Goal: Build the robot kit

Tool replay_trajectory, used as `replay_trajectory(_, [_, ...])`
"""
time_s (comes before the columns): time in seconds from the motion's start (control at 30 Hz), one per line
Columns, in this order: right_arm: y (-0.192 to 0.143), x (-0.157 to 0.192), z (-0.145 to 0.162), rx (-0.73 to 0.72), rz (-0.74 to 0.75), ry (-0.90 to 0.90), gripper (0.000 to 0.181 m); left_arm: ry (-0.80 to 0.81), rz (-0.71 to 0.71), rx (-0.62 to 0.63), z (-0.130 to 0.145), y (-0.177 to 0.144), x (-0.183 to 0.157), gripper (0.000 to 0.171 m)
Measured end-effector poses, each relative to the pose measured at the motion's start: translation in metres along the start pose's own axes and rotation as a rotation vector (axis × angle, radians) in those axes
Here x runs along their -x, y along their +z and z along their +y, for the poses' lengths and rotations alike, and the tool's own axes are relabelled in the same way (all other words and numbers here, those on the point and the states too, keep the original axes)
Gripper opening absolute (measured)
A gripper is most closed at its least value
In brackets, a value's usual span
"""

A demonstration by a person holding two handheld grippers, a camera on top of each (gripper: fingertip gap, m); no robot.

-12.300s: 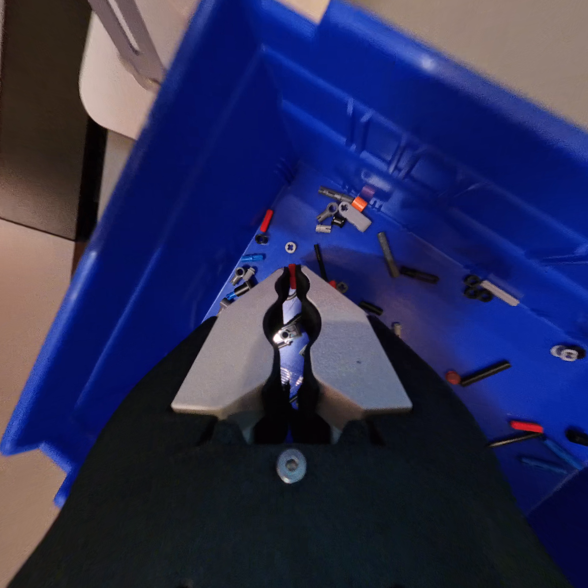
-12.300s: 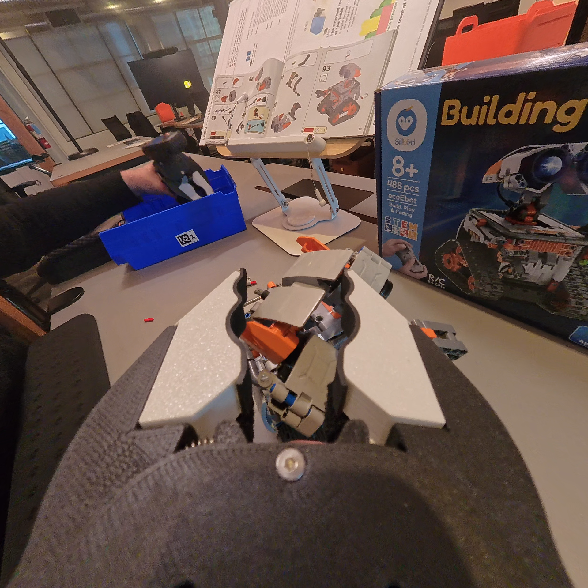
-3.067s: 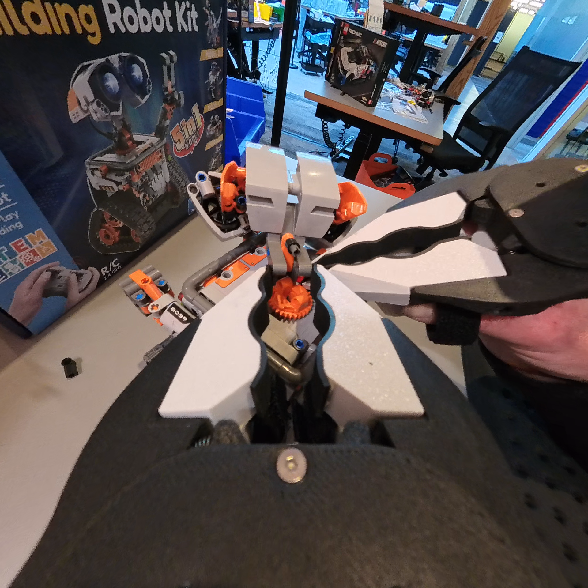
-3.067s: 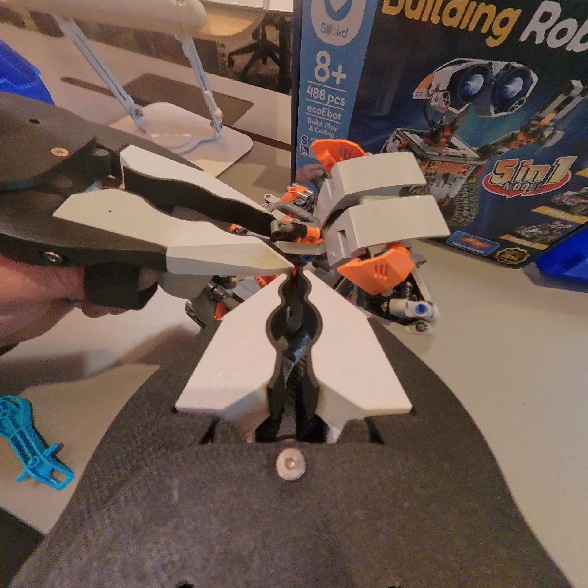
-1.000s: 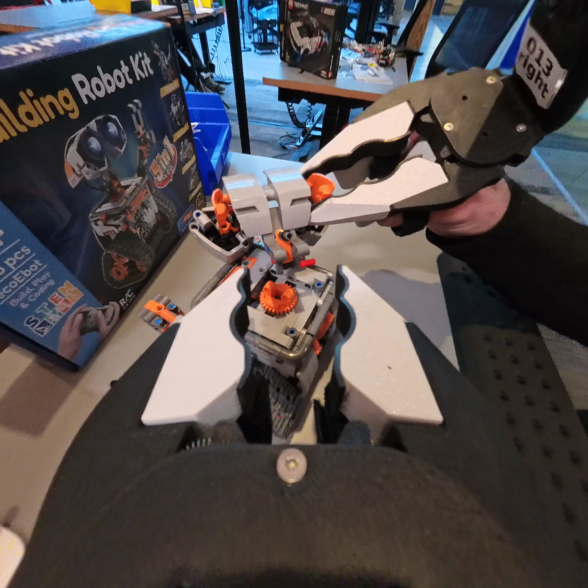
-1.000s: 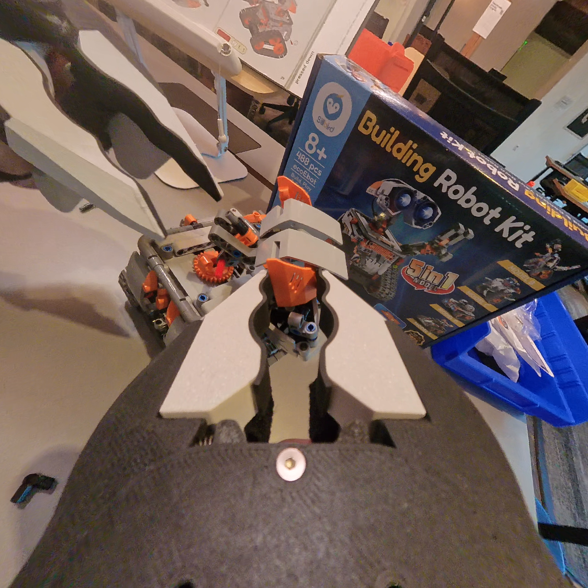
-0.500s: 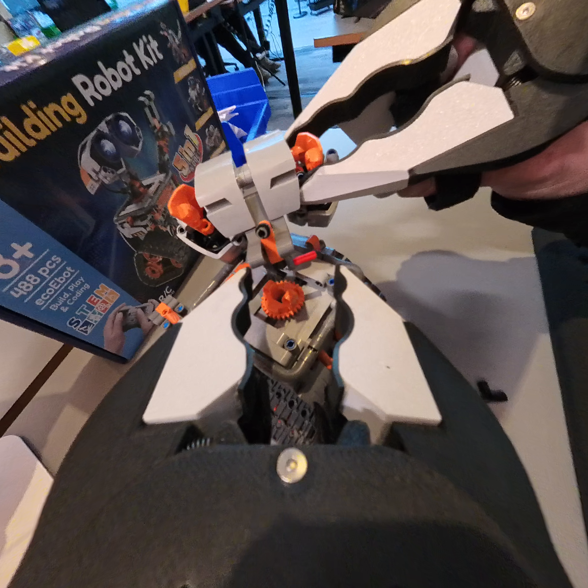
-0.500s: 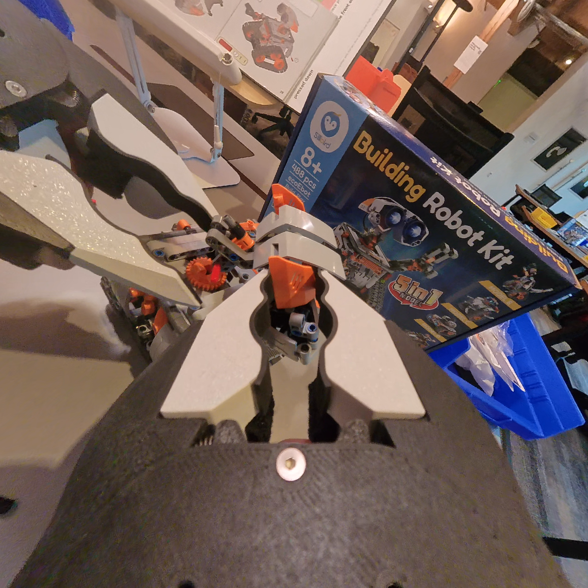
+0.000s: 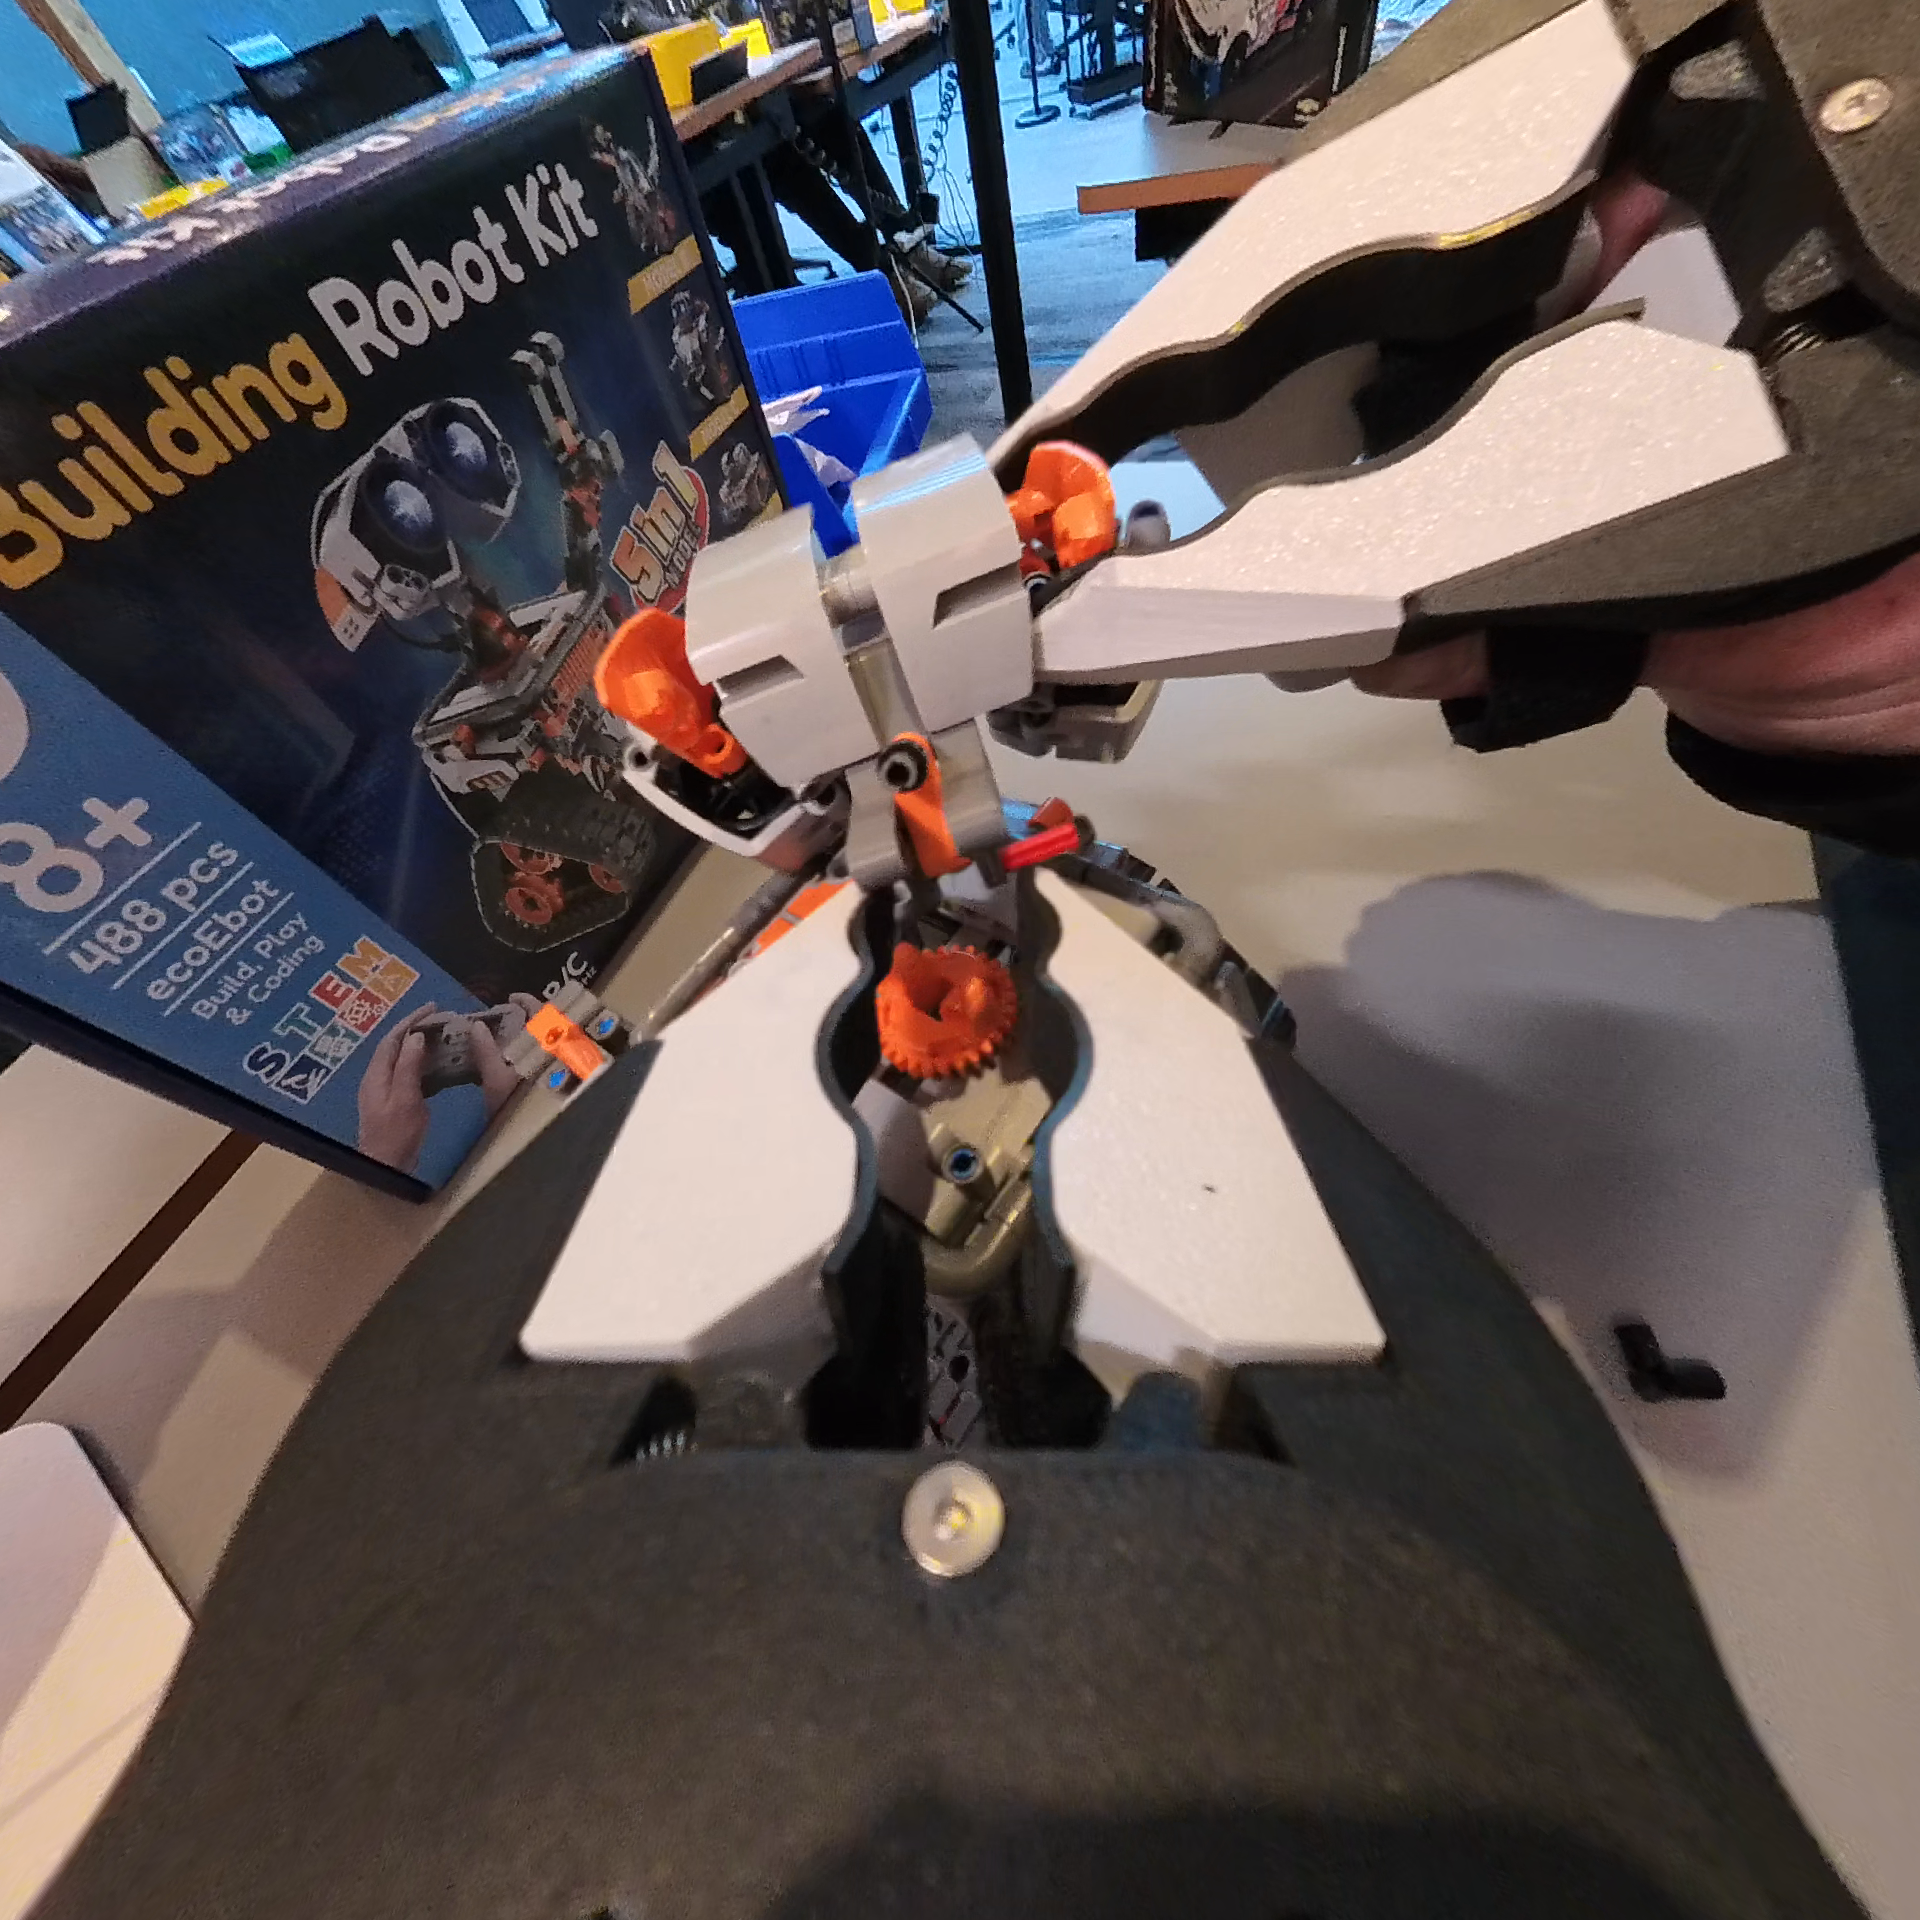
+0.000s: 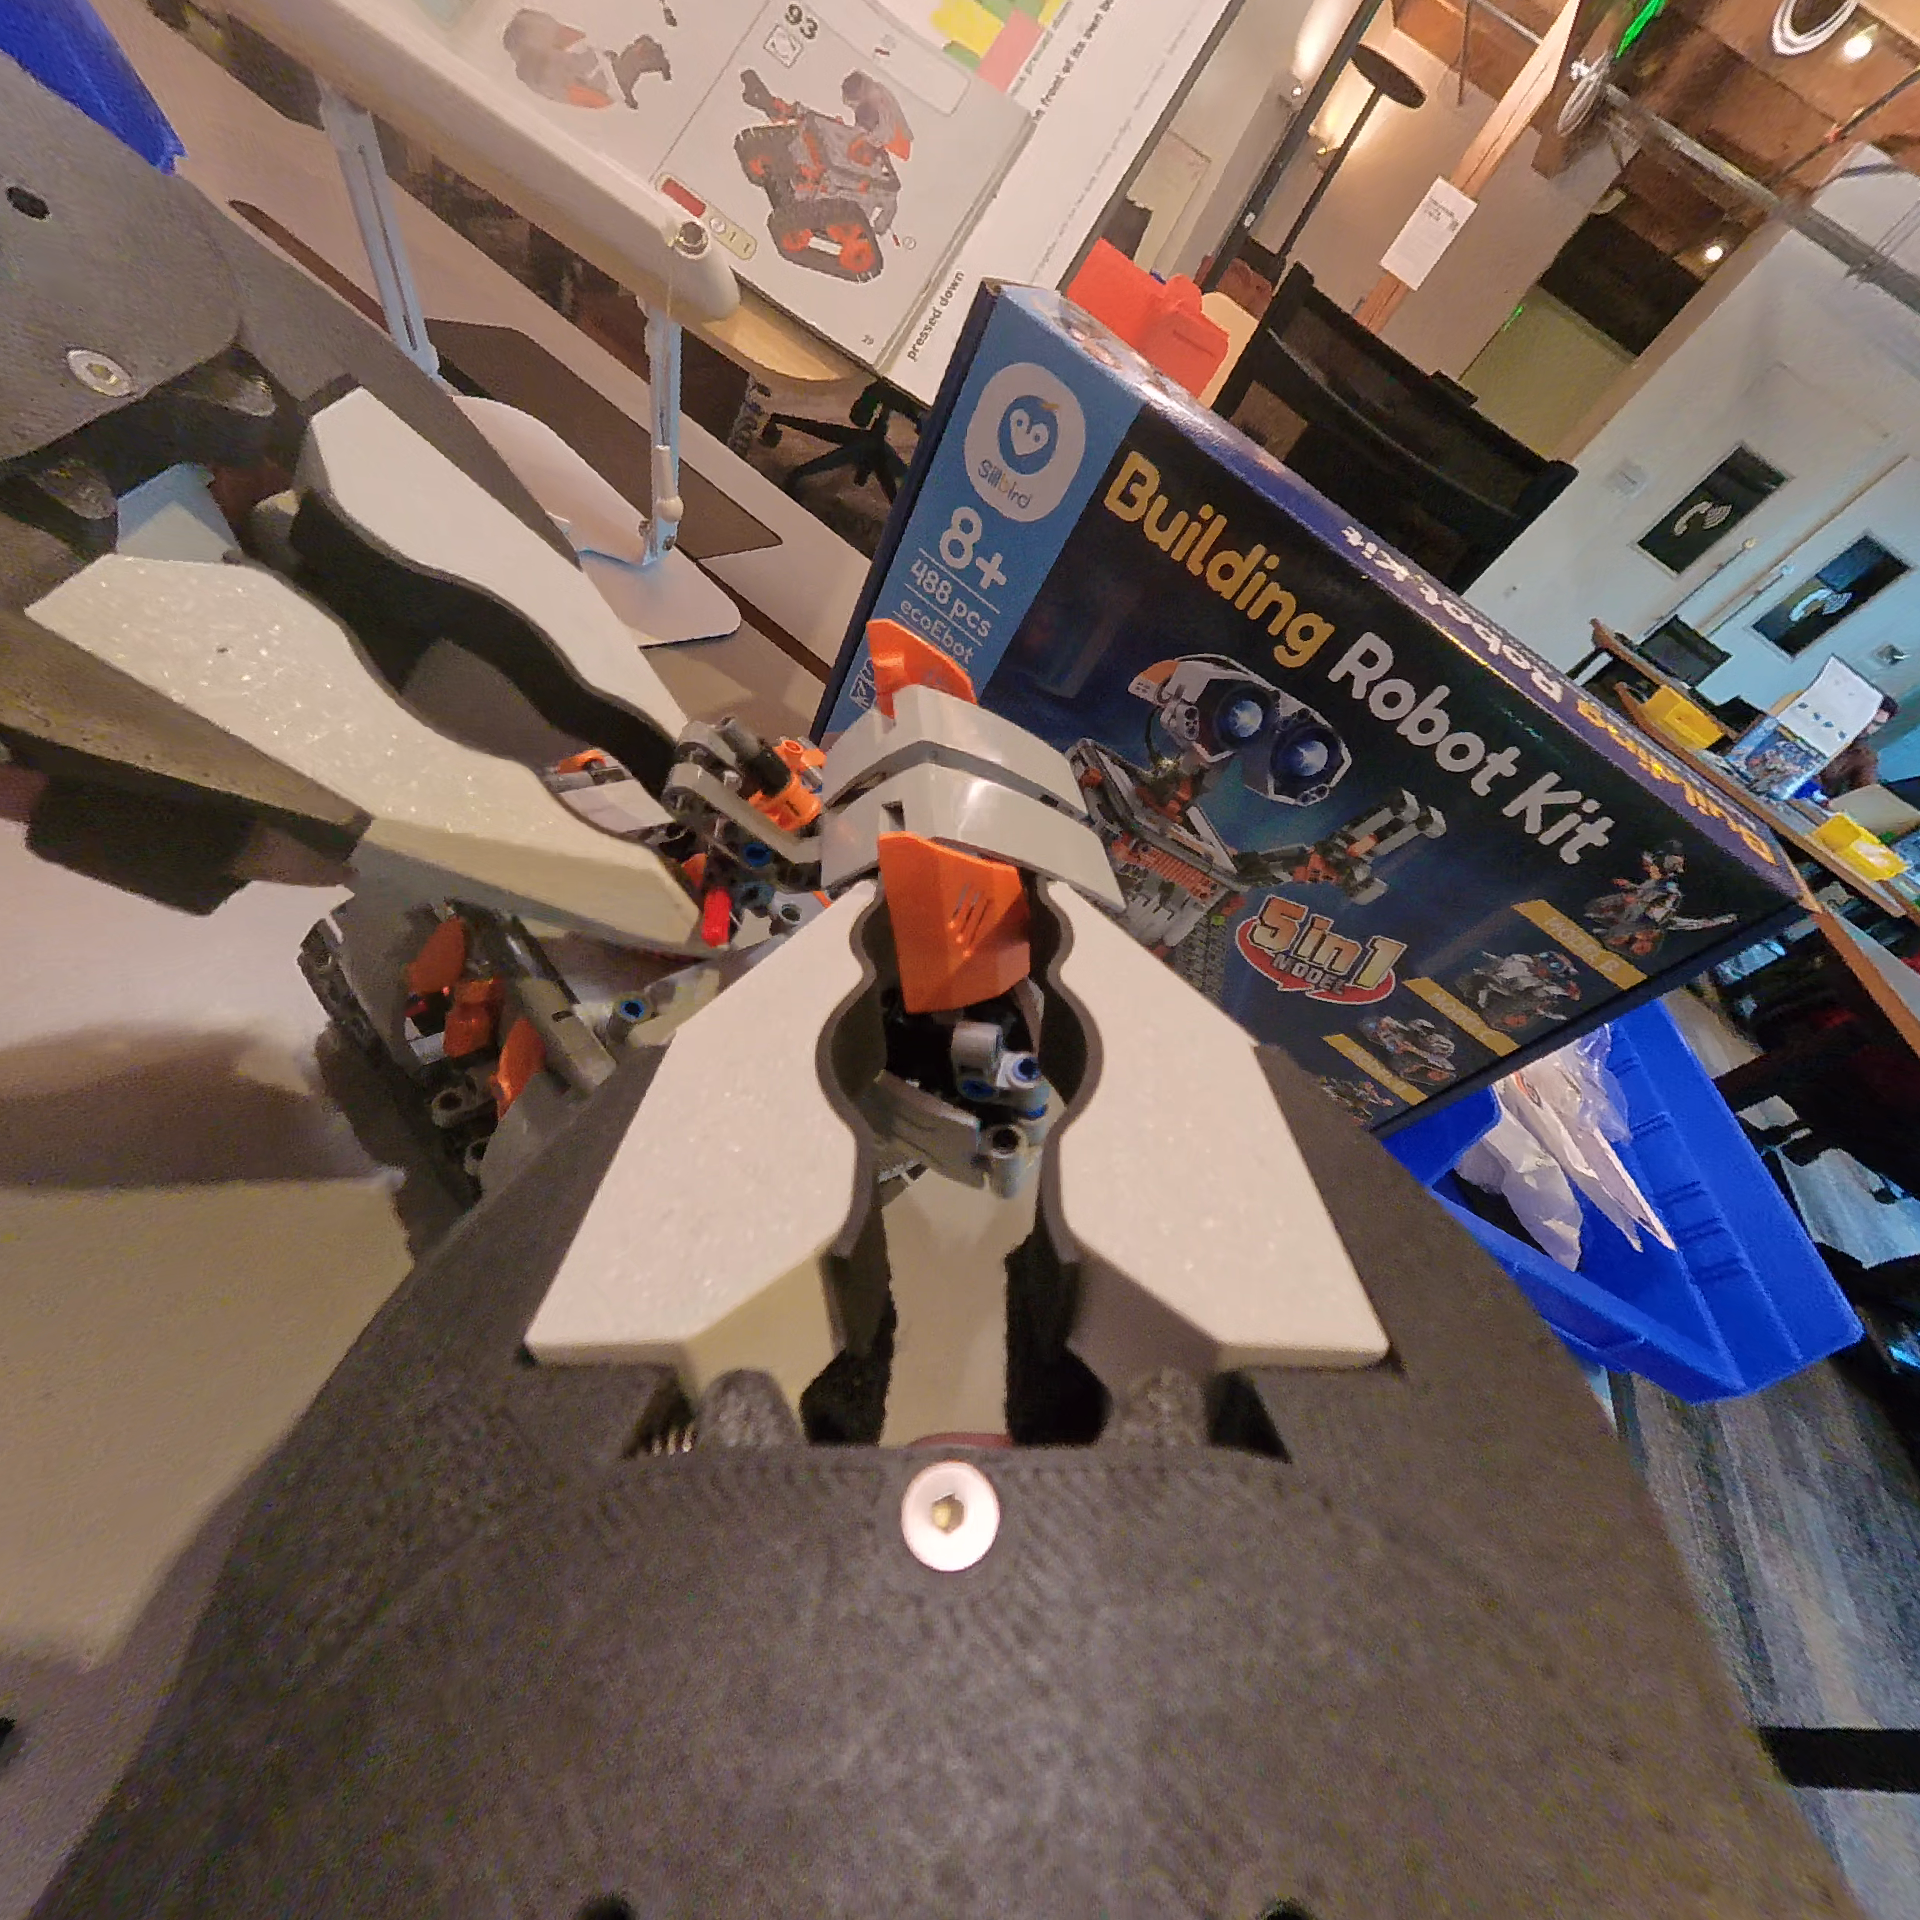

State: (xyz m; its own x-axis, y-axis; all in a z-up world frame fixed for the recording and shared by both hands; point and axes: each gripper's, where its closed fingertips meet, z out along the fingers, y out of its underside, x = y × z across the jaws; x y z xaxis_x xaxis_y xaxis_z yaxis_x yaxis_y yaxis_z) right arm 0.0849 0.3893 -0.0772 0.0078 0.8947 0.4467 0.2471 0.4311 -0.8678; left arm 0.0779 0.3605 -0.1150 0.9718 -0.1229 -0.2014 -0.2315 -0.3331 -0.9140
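Note:
A grey and orange brick robot model [image 9: 862,644] stands on the pale table [image 9: 1455,831]. My left gripper [image 9: 951,904] is shut on the model's grey body, with an orange gear [image 9: 940,1013] between its fingers. My right gripper [image 10: 956,899] is shut on the orange side piece [image 10: 951,925] of the model's grey head [image 10: 956,769]. The right gripper also shows in the left wrist view [image 9: 1023,540], coming in from the upper right in a person's hand. The left gripper shows in the right wrist view [image 10: 681,831], coming in from the left. A red pin [image 9: 1039,847] sticks out below the head.
The kit's dark blue box [image 9: 312,520] stands just behind the model. A blue bin [image 10: 1662,1247] with plastic bags sits past the box. An instruction booklet on a white stand [image 10: 779,125] is at the back. A small grey and orange assembly [image 9: 561,1039] and a black piece [image 9: 1662,1371] lie on the table. My hands' fingertips stand some 5 cm from each other.
My left gripper's fingers have closed in on the model's body. My right gripper has stayed on the side of the head. Both views have tilted a little.

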Motion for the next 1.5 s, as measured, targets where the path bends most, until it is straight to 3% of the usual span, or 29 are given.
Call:
replay_trajectory(0.17, [0.001,0.0,0.0,-0.001,0.001,0.001,0.024,0.003,0.014,-0.004,0.0,0.0,0.0,0.023])
replay_trajectory(0.3, [0.002,-0.002,-0.002,-0.001,-0.004,-0.02,0.024,-0.018,0.053,0.025,0.004,-0.004,-0.002,0.051])
replay_trajectory(0.4, [0.0,-0.004,-0.009,-0.023,-0.031,-0.059,0.024,-0.024,0.055,0.047,0.011,-0.013,0.002,0.06])
replay_trajectory(0.7, [0.018,0.01,-0.019,-0.074,-0.196,-0.329,0.024,-0.016,0.023,0.061,0.011,-0.022,0.004,0.056])
replay_trajectory(0.9, [0.022,0.0,-0.02,-0.133,-0.244,-0.297,0.024,0.018,-0.055,0.104,0.021,-0.027,0.013,0.053])
replay_trajectory(1.5, [0.026,-0.006,-0.005,-0.196,-0.295,-0.227,0.024,0.042,-0.062,0.131,0.021,-0.009,0.019,0.06])
